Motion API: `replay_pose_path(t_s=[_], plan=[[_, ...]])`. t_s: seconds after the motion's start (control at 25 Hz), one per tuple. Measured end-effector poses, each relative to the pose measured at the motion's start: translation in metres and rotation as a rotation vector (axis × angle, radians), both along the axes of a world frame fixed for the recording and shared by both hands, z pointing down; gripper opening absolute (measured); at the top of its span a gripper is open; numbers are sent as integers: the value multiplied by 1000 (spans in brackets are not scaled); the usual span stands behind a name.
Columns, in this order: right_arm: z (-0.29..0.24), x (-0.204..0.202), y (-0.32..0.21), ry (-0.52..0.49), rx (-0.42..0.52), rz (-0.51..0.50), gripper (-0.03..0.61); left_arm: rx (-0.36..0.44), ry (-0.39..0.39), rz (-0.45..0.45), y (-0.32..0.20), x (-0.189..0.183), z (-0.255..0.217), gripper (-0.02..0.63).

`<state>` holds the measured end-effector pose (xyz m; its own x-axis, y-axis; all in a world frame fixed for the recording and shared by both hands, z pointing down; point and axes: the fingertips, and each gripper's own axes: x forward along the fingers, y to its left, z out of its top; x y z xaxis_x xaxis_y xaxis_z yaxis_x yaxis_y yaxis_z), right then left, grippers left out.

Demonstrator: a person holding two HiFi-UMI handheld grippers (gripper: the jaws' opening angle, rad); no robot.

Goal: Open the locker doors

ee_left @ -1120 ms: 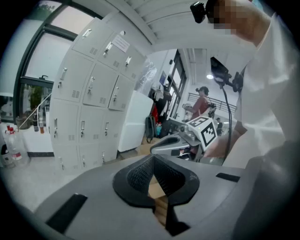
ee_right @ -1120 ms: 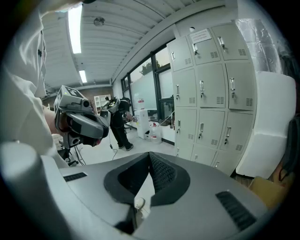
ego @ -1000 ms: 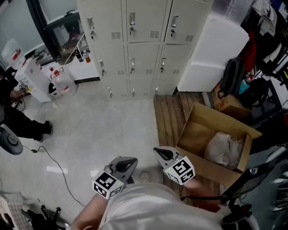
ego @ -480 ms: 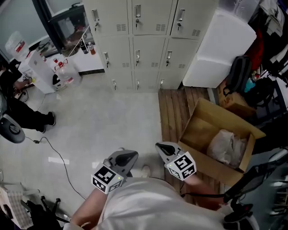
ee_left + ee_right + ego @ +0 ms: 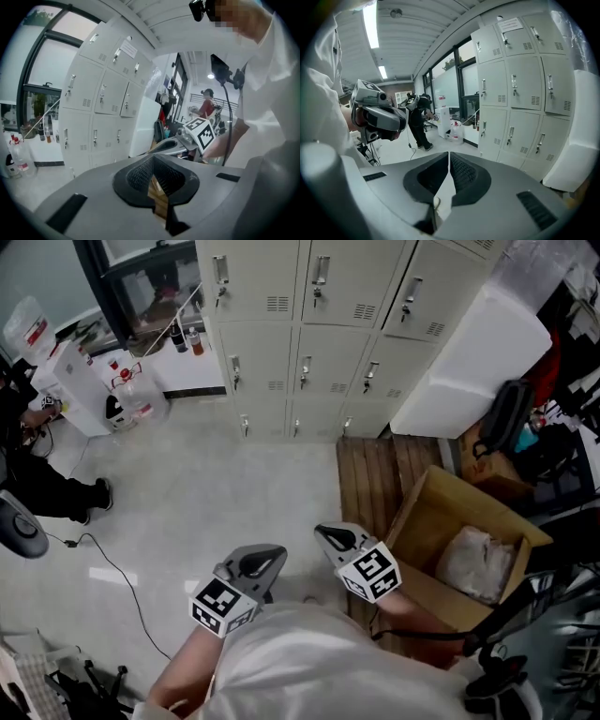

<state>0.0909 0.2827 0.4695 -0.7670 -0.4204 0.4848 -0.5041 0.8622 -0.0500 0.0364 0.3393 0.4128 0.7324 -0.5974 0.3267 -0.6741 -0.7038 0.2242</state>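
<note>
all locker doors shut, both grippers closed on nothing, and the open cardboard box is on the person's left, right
Not quite: the cardboard box is on the person's right, beside the right gripper, as the head view shows. The rest holds: the locker doors are all shut, and the left gripper and the right gripper are closed on nothing.

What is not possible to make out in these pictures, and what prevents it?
- Top locker row: head view, cut off by the upper edge.
- Paper notice on a top door: right gripper view, print too small to read.
- Pale bag in the cardboard box: head view, its wrapping hides the contents.
- Person at the left: head view, cut off by the edge.
</note>
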Motion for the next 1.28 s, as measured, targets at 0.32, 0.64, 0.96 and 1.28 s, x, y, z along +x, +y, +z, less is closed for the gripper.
replay_pose_path(t_s=[0.32, 0.64, 0.96, 1.28], plan=[[-3, -147, -83, -27, 1, -49, 18, 3, 3, -56, -50, -135, -7, 11], [29, -229, -164, -4, -35, -22, 20, -62, 27, -171, -77, -227, 17, 11], [61, -275, -315, 3, 8, 30, 20, -98, 37, -282, -156, -278, 16, 11], [106, -317, -470, -3, -21, 67, 21, -122, 25, -350, -263, -295, 9, 12]])
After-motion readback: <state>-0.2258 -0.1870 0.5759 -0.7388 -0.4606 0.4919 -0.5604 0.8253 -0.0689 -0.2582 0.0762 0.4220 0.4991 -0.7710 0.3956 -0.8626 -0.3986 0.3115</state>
